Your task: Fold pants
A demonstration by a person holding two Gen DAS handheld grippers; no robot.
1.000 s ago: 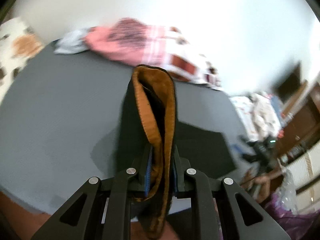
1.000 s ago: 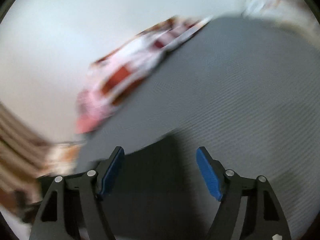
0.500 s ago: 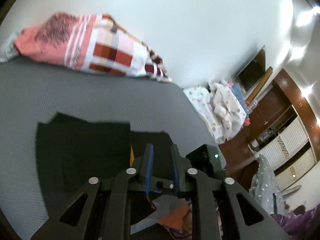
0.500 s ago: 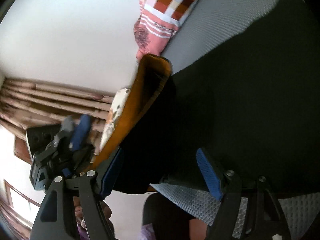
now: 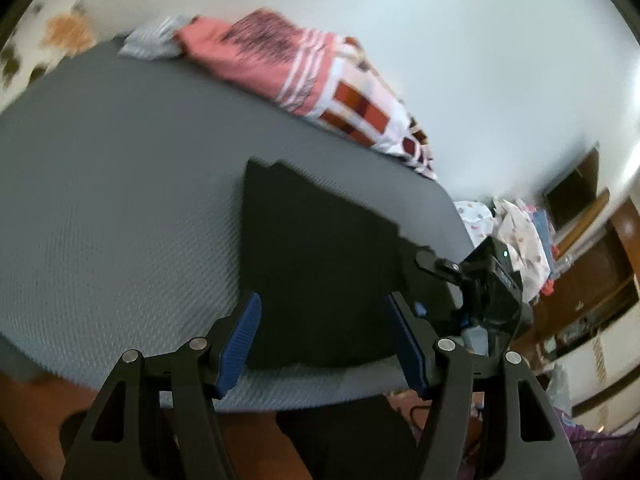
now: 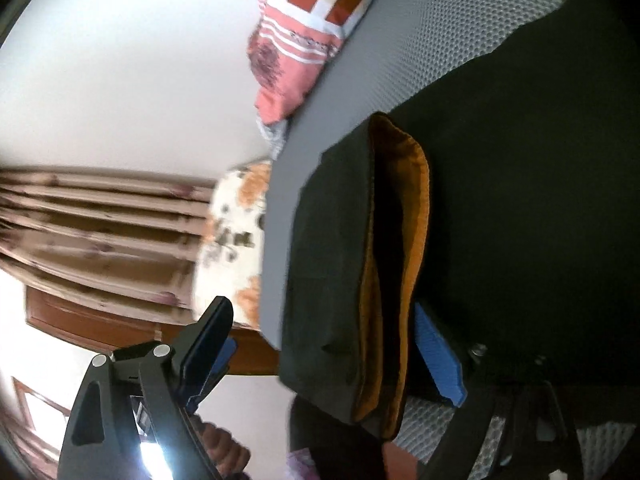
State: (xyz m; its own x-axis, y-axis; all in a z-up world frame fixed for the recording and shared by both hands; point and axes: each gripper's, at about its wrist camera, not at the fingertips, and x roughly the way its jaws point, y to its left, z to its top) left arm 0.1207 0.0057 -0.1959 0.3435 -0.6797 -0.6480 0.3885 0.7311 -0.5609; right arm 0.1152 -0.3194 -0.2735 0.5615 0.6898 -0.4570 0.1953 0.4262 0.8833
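Black pants (image 5: 320,264) lie flat on the grey mattress (image 5: 120,200), near its front edge. My left gripper (image 5: 324,340) is open and empty, its blue pads either side of the pants' near edge. In the right wrist view the pants (image 6: 540,200) fill the right side, and their waistband with orange lining (image 6: 400,260) stands up between my right gripper's spread fingers. My right gripper (image 6: 340,352) is open; the waistband hides much of the gap. The right gripper's body also shows in the left wrist view (image 5: 488,288), at the pants' right edge.
A pink and checked pillow (image 5: 304,68) lies along the mattress's far edge by the white wall. A spotted white cloth (image 6: 236,240) and curtains (image 6: 100,232) are on the left of the mattress. Clothes (image 5: 516,236) and wooden furniture (image 5: 592,264) stand to the right.
My left gripper let go of the orange-lined waistband, opened and drew back. The pants now lie flat. The waistband now stands between my right gripper's fingers.
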